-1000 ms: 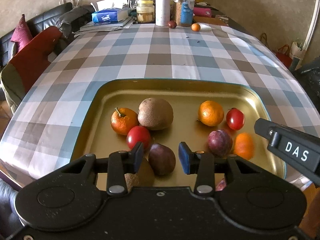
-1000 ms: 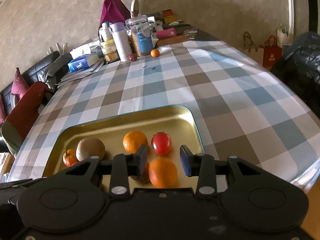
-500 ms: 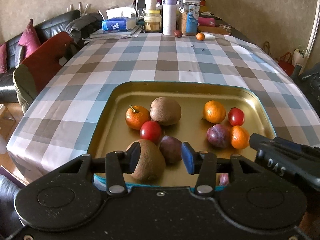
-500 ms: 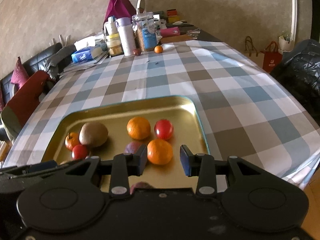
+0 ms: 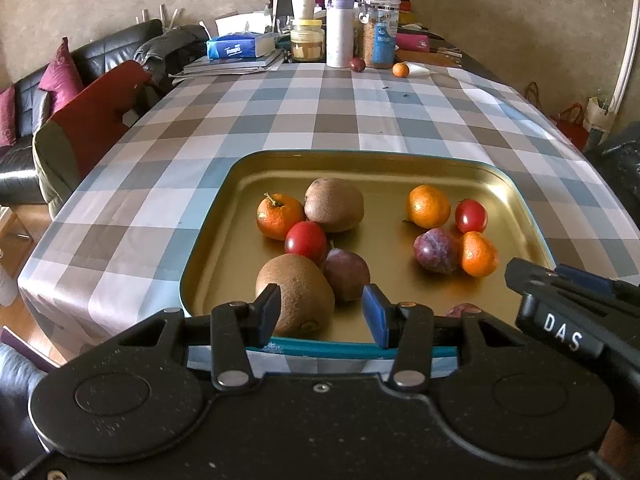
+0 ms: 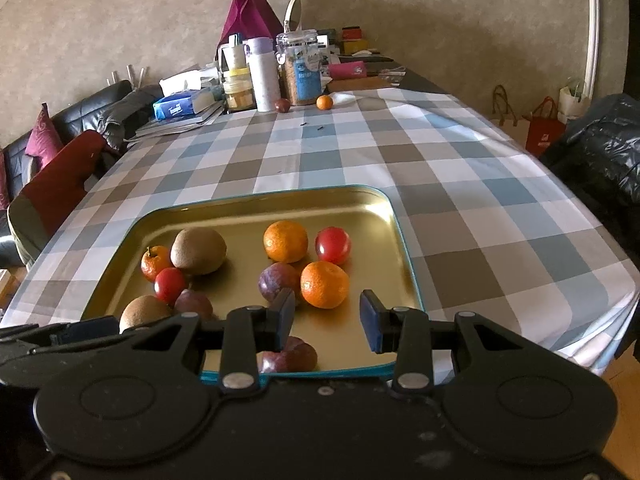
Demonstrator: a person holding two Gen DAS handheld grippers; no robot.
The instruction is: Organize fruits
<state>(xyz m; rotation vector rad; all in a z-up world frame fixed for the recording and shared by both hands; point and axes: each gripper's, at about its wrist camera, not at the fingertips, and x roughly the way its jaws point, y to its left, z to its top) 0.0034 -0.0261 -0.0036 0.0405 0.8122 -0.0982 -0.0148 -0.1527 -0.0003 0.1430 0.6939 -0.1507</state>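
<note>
A gold tray [image 5: 224,216] [image 6: 384,216] lies on the checked tablecloth. On its left side sit two kiwis [image 5: 334,205] [image 5: 294,294], a mandarin [image 5: 279,216], a tomato [image 5: 306,242] and a plum [image 5: 346,274]. On its right side are two mandarins [image 6: 285,241] [image 6: 324,284], a tomato [image 6: 333,244] and a plum [image 6: 278,281]. Another plum [image 6: 288,354] rests at the near rim. My left gripper [image 5: 320,314] hovers open over the near rim, just in front of the near kiwi. My right gripper [image 6: 326,322] is open and empty above the near-right part of the tray.
A stray plum [image 5: 357,65] and a small mandarin [image 5: 400,69] lie on the cloth at the far end, beside jars, a white bottle [image 5: 340,32], a tissue box and books. A red chair [image 5: 96,120] stands left of the table. Bags stand on the floor at the right.
Both grippers have drawn back toward the tray's near edge. The left jaws have widened a little, and the near kiwi now shows in full.
</note>
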